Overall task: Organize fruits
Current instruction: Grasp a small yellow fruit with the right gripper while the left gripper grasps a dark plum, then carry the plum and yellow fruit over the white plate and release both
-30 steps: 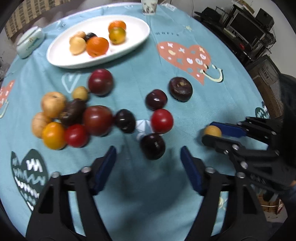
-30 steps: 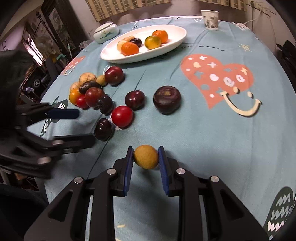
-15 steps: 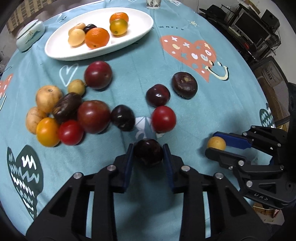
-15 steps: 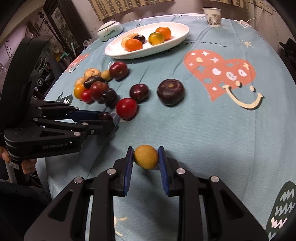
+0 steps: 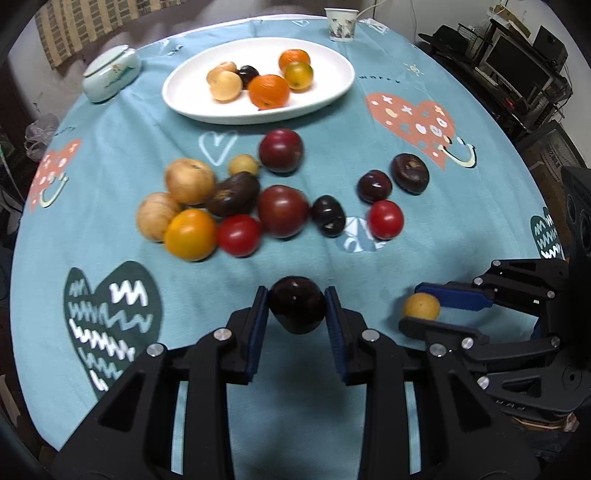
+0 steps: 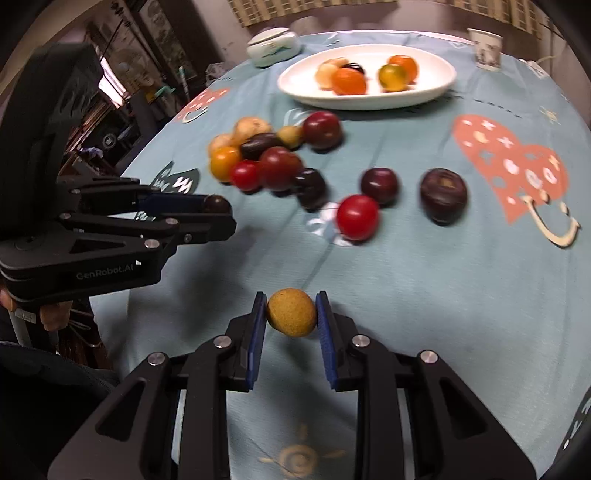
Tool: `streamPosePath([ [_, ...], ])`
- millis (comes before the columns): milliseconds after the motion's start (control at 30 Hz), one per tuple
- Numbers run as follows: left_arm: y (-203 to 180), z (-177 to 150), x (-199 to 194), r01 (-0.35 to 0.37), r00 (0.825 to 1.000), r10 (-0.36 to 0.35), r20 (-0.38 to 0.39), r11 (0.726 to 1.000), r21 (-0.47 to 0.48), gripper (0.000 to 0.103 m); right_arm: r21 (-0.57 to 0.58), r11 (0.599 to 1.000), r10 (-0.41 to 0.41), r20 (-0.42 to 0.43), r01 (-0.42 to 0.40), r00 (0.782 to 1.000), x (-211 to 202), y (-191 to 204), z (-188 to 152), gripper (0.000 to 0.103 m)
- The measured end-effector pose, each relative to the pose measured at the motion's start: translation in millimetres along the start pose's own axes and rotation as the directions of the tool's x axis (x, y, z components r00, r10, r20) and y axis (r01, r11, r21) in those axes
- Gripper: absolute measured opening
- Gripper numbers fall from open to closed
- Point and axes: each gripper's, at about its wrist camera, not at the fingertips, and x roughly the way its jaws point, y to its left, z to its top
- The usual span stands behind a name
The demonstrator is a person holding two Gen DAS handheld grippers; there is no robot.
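My left gripper (image 5: 296, 312) is shut on a dark plum (image 5: 297, 309) and holds it above the blue tablecloth. My right gripper (image 6: 291, 313) is shut on a small yellow fruit (image 6: 291, 312); the same fruit (image 5: 421, 306) shows at the lower right of the left wrist view. A white oval plate (image 5: 325, 92) at the far side holds several fruits, oranges among them. Loose fruits lie in a cluster (image 5: 236, 206) mid-table: tan, orange, red and dark ones. A red tomato (image 5: 386, 219) and two dark plums (image 5: 410, 173) lie to its right.
A paper cup (image 5: 340, 24) stands behind the plate and a lidded ceramic dish (image 5: 110, 75) to its left. The round table's edge curves close on both sides, with shelves and equipment (image 5: 517, 74) beyond at the right. A person's hand (image 6: 51, 314) grips the left tool.
My left gripper closed on the dark plum and drew it back toward me, off the cloth. The right gripper, still holding the yellow fruit, shifted slightly across the table.
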Motion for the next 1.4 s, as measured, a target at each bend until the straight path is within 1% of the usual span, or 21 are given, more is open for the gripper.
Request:
streamPosePath([
  [67, 4, -2, -5, -0.014, 1.000, 0.013, 0.011, 1.000, 0.002, 0.031, -0.010, 1.000, 0.008, -0.009, -0.008, 1.000, 4, 6, 2, 0.028],
  [300, 16, 2, -8, -0.014, 1.000, 0.014, 0.021, 1.000, -0.004, 0.031, -0.026, 1.000, 0.016, -0.032, -0.017, 0.999, 15, 18, 6, 0.028],
  [467, 19, 16, -9, 0.010, 0.999, -0.011, 0.032, 1.000, 0.007, 0.031, -0.024, 1.000, 0.016, -0.036, -0.017, 0.999, 15, 17, 13, 0.028],
  [567, 26, 33, -10, 0.053, 0.998, -0.053, 0.045, 0.999, -0.009, 0.031, -0.023, 1.000, 0.015, -0.015, -0.015, 1.000, 10, 14, 28, 0.028],
  [667, 40, 60, -12, 0.082, 0.994, -0.079, 0.070, 0.996, -0.032, 0.031, -0.028, 1.000, -0.007, 0.038, 0.009, 0.999, -3, 2, 61, 0.028],
  [733, 50, 85, -13, 0.092, 0.991, -0.087, 0.099, 0.995, -0.046, 0.031, -0.019, 0.999, -0.026, 0.083, 0.028, 0.996, -10, -7, 85, 0.028],
  [800, 59, 111, -13, 0.095, 0.988, -0.088, 0.125, 0.994, -0.058, 0.031, -0.003, 0.999, -0.049, 0.149, 0.050, 0.988, -20, -20, 118, 0.027],
  [833, 65, 129, -12, 0.098, 0.986, -0.087, 0.141, 0.993, -0.071, 0.031, 0.006, 0.997, -0.070, 0.185, 0.071, 0.980, -22, -27, 138, 0.027],
  [900, 74, 157, -9, 0.102, 0.983, -0.087, 0.164, 0.991, -0.087, 0.031, 0.025, 0.995, -0.097, 0.221, 0.093, 0.970, -21, -39, 170, 0.027],
  [967, 84, 188, 2, 0.099, 0.982, -0.080, 0.171, 0.989, -0.108, 0.031, 0.038, 0.993, -0.115, 0.239, 0.109, 0.964, -13, -47, 194, 0.027],
  [1067, 97, 224, 29, 0.070, 0.988, -0.048, 0.150, 0.988, -0.141, 0.031, 0.037, 0.989, -0.145, 0.224, 0.140, 0.964, 14, -58, 226, 0.027],
  [1133, 100, 240, 47, 0.039, 0.992, -0.021, 0.124, 0.989, -0.144, 0.031, 0.021, 0.986, -0.163, 0.194, 0.163, 0.967, 34, -64, 238, 0.027],
  [1200, 100, 253, 63, 0.016, 0.995, -0.002, 0.103, 0.990, -0.140, 0.031, -0.001, 0.982, -0.186, 0.165, 0.188, 0.969, 51, -67, 246, 0.027],
  [1400, 102, 274, 90, 0.004, 0.996, 0.006, 0.086, 0.993, -0.122, 0.031, -0.045, 0.976, -0.208, 0.129, 0.215, 0.970, 75, -76, 257, 0.027],
])
